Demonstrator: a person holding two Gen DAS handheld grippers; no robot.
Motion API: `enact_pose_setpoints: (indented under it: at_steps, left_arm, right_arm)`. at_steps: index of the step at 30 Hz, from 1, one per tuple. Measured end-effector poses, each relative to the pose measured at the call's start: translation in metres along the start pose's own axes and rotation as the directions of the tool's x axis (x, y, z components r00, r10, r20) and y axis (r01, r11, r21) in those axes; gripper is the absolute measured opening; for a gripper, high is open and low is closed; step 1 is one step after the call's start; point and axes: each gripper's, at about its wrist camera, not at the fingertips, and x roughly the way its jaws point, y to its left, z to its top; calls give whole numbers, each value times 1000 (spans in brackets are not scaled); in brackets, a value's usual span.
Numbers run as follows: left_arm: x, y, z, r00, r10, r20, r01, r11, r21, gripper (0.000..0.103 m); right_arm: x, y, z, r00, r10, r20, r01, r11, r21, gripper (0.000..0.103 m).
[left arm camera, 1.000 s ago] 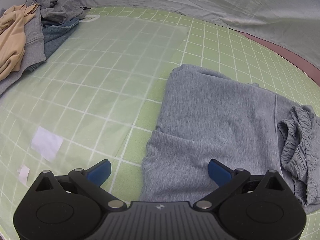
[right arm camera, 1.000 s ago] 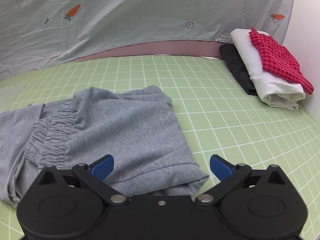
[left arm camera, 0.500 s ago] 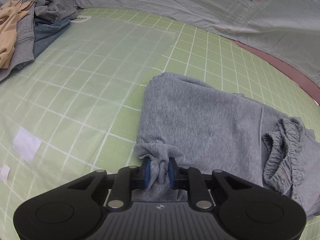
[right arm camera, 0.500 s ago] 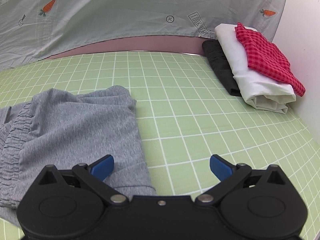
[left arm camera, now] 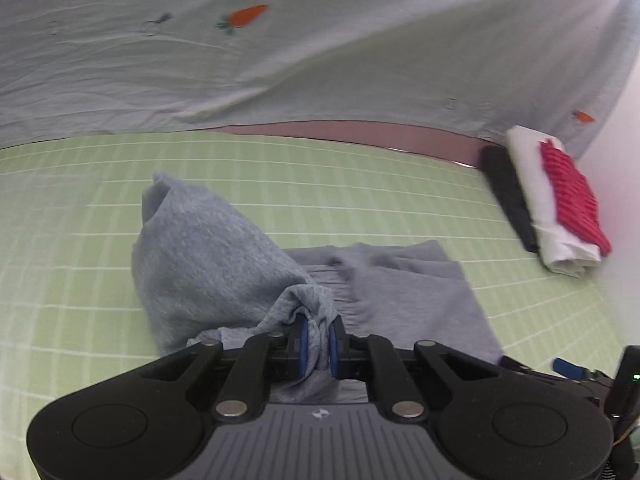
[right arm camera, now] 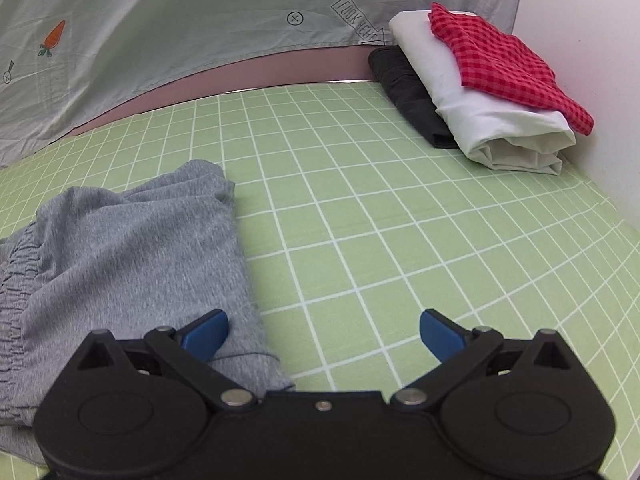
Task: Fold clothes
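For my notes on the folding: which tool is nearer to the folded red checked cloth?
Right. The right tool hangs open with only green mat between it and the red checked cloth. The left tool, clamped on the grey garment, sits farther across.

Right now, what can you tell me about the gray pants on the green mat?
The gray pants look like soft, heathered sweatpant cloth with a gathered elastic waistband. They lie partly folded on the green grid mat. One end is bunched between the blue pads of the left tongs, whose jaws are closing on it, and that part stands lifted in a hump over the rest. The right tongs are open over the pants' edge, holding nothing.
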Motion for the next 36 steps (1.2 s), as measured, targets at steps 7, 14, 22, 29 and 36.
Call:
enact_pose_setpoints:
  at_steps: [7, 14, 22, 29, 36]
  left_arm:
    - [46, -33, -6, 989, -87, -116, 89, 996, 12, 33]
    - [-4, 10, 0, 997, 41, 65, -34, 994, -101, 73]
    - [22, 50, -25, 948, 290, -128, -310, 935, -175, 74]
    - [33, 60, -39, 939, 282, -199, -320, 926, -200, 74]
    - [36, 61, -42, 940, 269, -209, -312, 927, -210, 74]
  right_arm:
    - [3, -6, 4, 1000, -6, -2, 6, 1000, 3, 103]
    - [-8, 7, 27, 998, 12, 56, -12, 1000, -12, 103]
    - [-10, 71, 65, 982, 171, 80, -165, 984, -69, 102]
    - [-6, 136, 63, 939, 342, -28, -341, 920, -195, 95]
    - [0, 157, 52, 899, 424, -114, -439, 864, -248, 74]
